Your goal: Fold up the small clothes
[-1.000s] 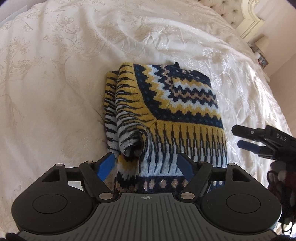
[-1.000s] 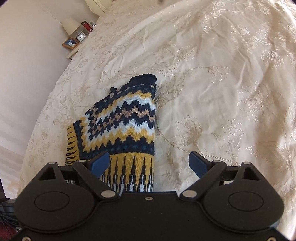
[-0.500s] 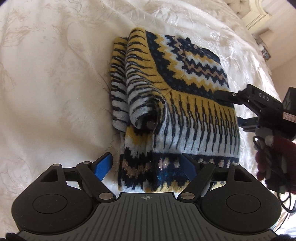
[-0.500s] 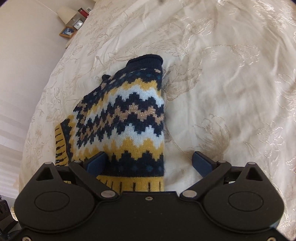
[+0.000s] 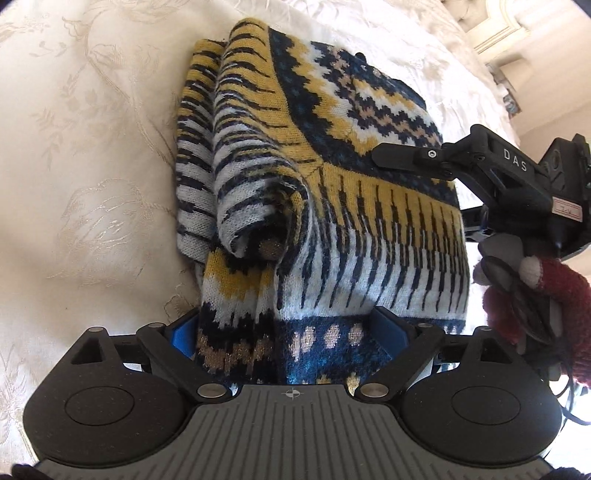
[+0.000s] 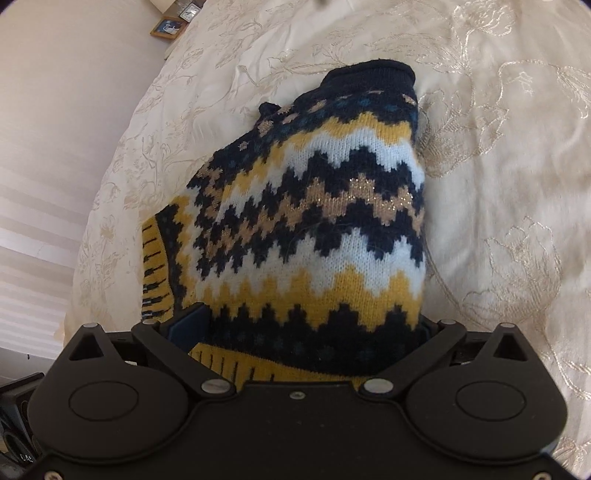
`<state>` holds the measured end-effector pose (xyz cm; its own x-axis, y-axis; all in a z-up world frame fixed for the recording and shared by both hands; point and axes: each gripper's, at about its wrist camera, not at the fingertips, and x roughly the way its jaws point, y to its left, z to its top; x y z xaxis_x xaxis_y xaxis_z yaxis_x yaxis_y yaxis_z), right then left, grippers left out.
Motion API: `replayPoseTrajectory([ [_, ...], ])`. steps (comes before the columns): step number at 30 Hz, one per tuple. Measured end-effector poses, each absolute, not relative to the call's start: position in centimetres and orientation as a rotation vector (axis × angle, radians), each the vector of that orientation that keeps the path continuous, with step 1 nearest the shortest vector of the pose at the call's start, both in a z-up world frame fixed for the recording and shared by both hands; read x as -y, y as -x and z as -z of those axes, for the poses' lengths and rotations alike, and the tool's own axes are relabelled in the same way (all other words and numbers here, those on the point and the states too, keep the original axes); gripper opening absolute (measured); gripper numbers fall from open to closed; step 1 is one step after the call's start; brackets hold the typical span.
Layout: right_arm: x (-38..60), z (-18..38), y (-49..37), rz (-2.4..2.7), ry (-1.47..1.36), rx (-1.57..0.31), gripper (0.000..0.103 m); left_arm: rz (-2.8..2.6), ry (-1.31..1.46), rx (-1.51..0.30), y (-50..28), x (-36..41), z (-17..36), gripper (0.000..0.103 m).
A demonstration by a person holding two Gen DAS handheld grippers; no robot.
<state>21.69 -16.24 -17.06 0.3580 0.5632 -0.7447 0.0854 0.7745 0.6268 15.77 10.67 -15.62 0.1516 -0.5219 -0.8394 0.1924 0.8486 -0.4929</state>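
Observation:
A folded knit sweater point(image 5: 332, 184) in navy, yellow and white zigzags lies on the cream bedspread point(image 5: 92, 166). Its near hem sits between the spread fingers of my left gripper point(image 5: 284, 328), which is open. A rolled sleeve bulges on the sweater's left half. From the right, the other gripper's upper finger point(image 5: 402, 158) lies over the sweater's right edge, held by a hand in a dark red glove point(image 5: 554, 295). In the right wrist view, the sweater point(image 6: 314, 221) fills the gap of my right gripper point(image 6: 306, 325), also open; the navy collar points away.
The embroidered bedspread point(image 6: 498, 184) stretches around the sweater on all sides. A pale headboard point(image 5: 491, 33) stands far right in the left wrist view. A bedside shelf with a picture frame point(image 6: 166, 27) and a pale wall sit at the upper left of the right wrist view.
Both grippers have moved forward and down onto the sweater. Its edges now lie between their open fingers, and the right gripper has come in over the right edge.

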Motion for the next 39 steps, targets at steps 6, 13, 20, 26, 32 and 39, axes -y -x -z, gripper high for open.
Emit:
replayPoseTrajectory([
  [6, 17.0, 16.6, -20.7, -0.336, -0.653, -1.186, 0.06, 0.636, 0.378, -1.325, -16.5, -11.2, 15.4, 0.04],
  [13, 17.2, 13.0, -17.7, -0.277, -0.64, -1.155, 0.051, 0.743, 0.318, -1.281, -15.6, -10.0, 12.9, 0.037],
  [20, 17.7, 11.1, -12.4, -0.254, -0.619, -1.205, 0.051, 0.821, 0.247, -1.305, -10.0, -8.9, 11.7, 0.037],
  [26, 17.8, 11.3, -8.4, -0.243, -0.537, -1.285, 0.061, 0.796, 0.182, -1.376, -4.7, -8.7, 12.9, 0.038],
  [32, 18.3, 10.8, -7.3, -0.173, -0.448, -1.267, 0.077, 0.646, 0.169, -1.335, -3.0, -11.2, 12.0, 0.045],
  [39, 20.0, 9.0, -5.4, -0.143, -0.502, -1.168, 0.078, 0.554, 0.238, -1.162, -6.1, -11.4, 7.9, 0.054],
])
